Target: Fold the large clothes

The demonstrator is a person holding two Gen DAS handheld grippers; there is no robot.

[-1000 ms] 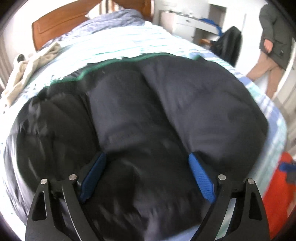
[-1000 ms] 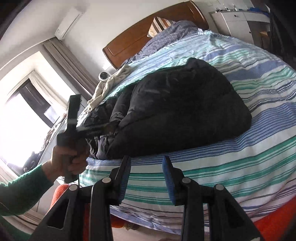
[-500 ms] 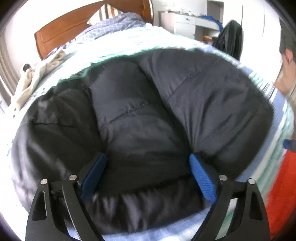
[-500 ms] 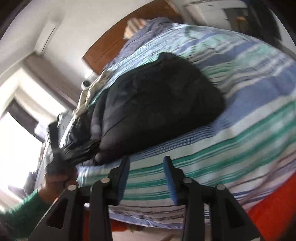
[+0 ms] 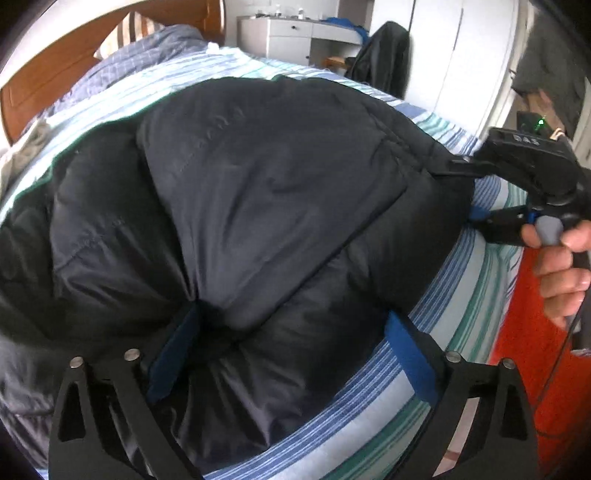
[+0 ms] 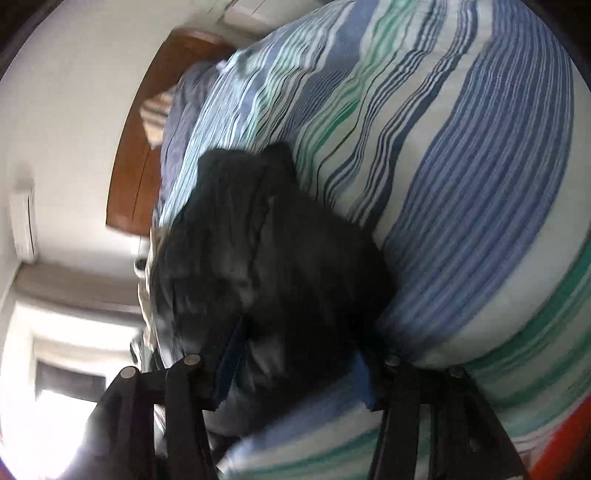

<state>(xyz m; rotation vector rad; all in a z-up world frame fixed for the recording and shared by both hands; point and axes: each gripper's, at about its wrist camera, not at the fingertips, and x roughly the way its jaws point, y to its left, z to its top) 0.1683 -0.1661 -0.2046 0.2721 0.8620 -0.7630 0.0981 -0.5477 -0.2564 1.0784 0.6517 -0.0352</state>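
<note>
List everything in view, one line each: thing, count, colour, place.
puffer jacket: one, black, bundled on the bed's near part
bedspread: one, blue, green and white stripes, covering the bed
headboard: one, brown wood, far end
pillow: one, striped, against the headboard
dresser: one, white, beyond the bed
left gripper: one, black with blue pads, jaws wide astride a jacket fold
right gripper: one, black with blue pads, jaws just opening around the jacket's edge
hand: one, holding the right gripper's handle

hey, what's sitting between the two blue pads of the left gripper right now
A puffy fold of the black down jacket bulges between the pads of the left gripper, whose jaws stand wide; the left wrist view shows it.
</note>
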